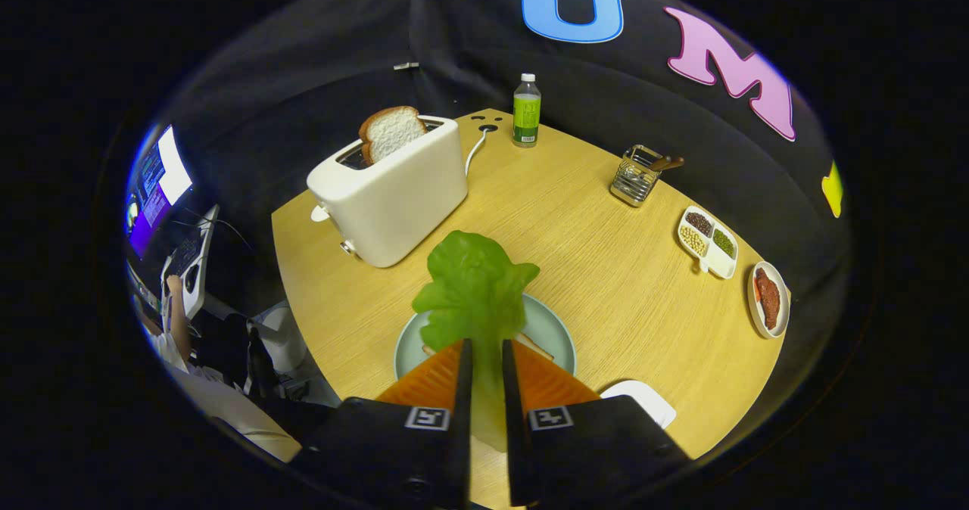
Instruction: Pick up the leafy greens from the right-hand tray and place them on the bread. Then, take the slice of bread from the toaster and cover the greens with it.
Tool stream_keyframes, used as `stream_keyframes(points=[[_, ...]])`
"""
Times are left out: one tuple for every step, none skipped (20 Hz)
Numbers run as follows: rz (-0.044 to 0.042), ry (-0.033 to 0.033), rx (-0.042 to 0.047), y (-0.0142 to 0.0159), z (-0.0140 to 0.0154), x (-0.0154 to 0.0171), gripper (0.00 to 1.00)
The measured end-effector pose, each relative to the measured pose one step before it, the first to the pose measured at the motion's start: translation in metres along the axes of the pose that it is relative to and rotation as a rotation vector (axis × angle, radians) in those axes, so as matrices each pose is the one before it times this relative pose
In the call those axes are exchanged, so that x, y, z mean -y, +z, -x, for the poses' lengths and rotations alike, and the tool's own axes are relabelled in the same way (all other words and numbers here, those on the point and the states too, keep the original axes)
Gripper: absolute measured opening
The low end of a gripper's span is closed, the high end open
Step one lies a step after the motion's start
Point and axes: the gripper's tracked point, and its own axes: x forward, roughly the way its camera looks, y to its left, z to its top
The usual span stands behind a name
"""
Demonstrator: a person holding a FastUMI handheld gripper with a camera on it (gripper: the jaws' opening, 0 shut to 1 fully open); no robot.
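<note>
My gripper (484, 347) is shut on a leaf of green lettuce (473, 290), which sticks out ahead of the fingers. It hangs over a pale green plate (556, 328). A slice of bread (534, 346) lies on that plate, mostly hidden by the leaf and my fingers. Beyond the plate, to the left, stands a white toaster (390, 192) with a second bread slice (390, 132) standing up out of its slot.
A green-labelled bottle (527, 110) stands at the table's far edge. A metal rack (637, 175), a divided dish of beans (708, 241) and a plate with meat (768, 298) line the right side. A white tray corner (643, 400) lies right of my fingers. A person sits off the table's left.
</note>
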Motion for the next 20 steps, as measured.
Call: stream_keyframes(points=[[-0.00514,-0.00542,0.00683,0.00128,-0.00721,-0.00012,0.37],[-0.0108,-0.00553,0.00942,0.00296,-0.00511,-0.00011,0.58],[-0.00559,-0.01118,0.00777,0.00456,0.00543,0.00284,0.79],[-0.01178,-0.00259,0.01209,0.0006,-0.01006,0.00028,1.0],[-0.00955,0.00078,0.01006,0.00122,0.00223,-0.00097,0.98],[-0.00668,0.00162,0.01023,0.00306,0.00094,-0.00132,0.99],[-0.00753,0.00507,0.0132,0.00309,0.00219,-0.00152,0.98],[-0.01073,0.01014,0.01611,0.00467,0.00287,-0.00264,0.98],[-0.01477,0.01119,0.02269,0.00649,0.00421,-0.00522,0.99],[-0.01607,0.01116,0.02939,0.01033,0.00555,-0.00613,1.0],[-0.01496,0.01225,0.03586,0.01307,0.0055,-0.00714,1.0],[-0.00964,0.0123,0.03514,0.01369,0.00439,-0.00795,1.0],[-0.00337,0.00871,0.03251,0.01515,0.00308,-0.0081,1.0],[0.00113,0.0107,0.02985,0.01663,0.00374,-0.00801,1.0],[0.00351,0.00967,0.02983,0.0163,0.00142,-0.00893,1.0],[0.00233,0.00887,0.03059,0.01621,0.00071,-0.00975,1.0],[-0.00176,0.0108,0.0301,0.01671,-0.00151,-0.01102,1.0],[-0.00744,0.01176,0.02943,0.01499,-0.00347,-0.01237,1.0],[-0.0109,0.00989,0.01848,0.01138,-0.00452,-0.00958,1.0],[-0.01505,0.01399,0.01459,0.01058,-0.00434,-0.01076,1.0]])
